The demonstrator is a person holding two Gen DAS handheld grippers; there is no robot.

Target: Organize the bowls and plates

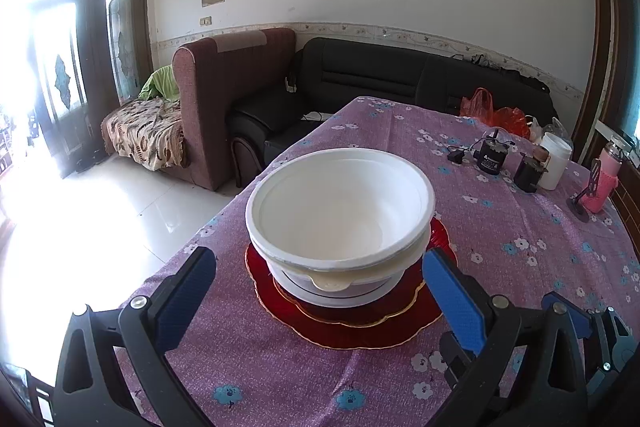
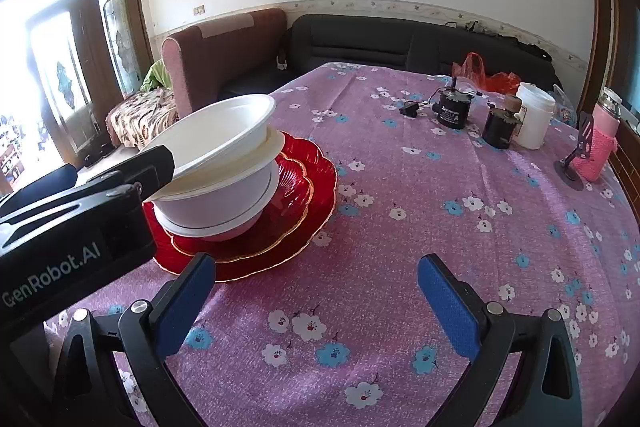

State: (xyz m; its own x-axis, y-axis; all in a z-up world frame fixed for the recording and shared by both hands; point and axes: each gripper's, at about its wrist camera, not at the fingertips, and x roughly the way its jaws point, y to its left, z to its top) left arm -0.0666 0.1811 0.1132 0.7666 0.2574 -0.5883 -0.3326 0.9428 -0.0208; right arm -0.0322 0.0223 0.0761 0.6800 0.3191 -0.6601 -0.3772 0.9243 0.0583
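White foam bowl [image 1: 340,211] tops a stack of nested bowls on two scalloped red glass plates [image 1: 352,323], mouth up (tipped toward the door in the right view). Left gripper [image 1: 320,287] gapes wide around the stack, empty; right gripper [image 2: 316,291] hangs open over purple floral tablecloth [image 2: 440,207].

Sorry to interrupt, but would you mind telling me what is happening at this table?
A person with two handheld grippers is stacking dishes. White bowls sit nested on red plates on the table, the top bowl tilted. The left gripper is open around the stack; the right gripper is open beside it, holding nothing.
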